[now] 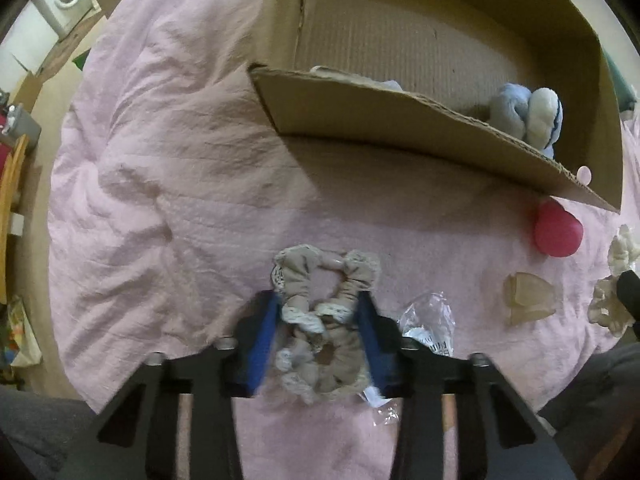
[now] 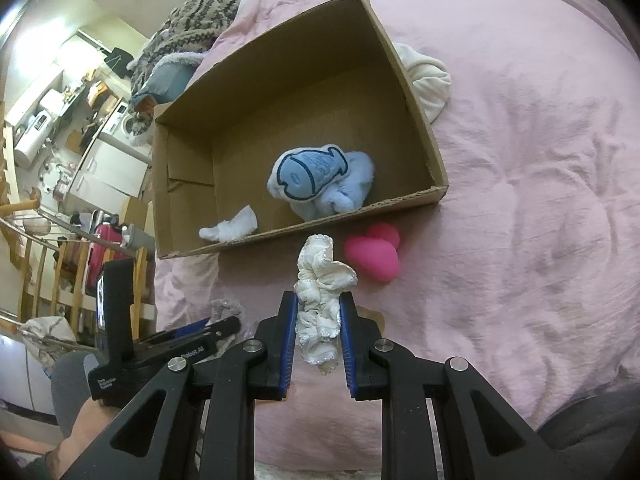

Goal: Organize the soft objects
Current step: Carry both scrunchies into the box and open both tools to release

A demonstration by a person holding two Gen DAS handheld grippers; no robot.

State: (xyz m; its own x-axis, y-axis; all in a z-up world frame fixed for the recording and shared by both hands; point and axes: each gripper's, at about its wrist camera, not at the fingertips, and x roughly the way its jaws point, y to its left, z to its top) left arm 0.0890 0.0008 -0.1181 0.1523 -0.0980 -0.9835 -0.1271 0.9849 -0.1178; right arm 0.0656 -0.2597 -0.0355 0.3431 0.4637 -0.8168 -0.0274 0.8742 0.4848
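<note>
My left gripper is shut on a beige lace-trimmed scrunchie low over the pink bedspread, in front of the open cardboard box. My right gripper is shut on a white scrunchie and holds it up just before the box's near wall. Inside the box lie a blue and white plush fish, also seen in the left wrist view, and a small white cloth. A pink heart-shaped sponge lies by the box.
A clear plastic wrapper, a translucent beige piece and more pale scrunchies lie on the bedspread to the right. A cream cloth and a patterned knit lie behind the box. The bed's edge and room clutter are at left.
</note>
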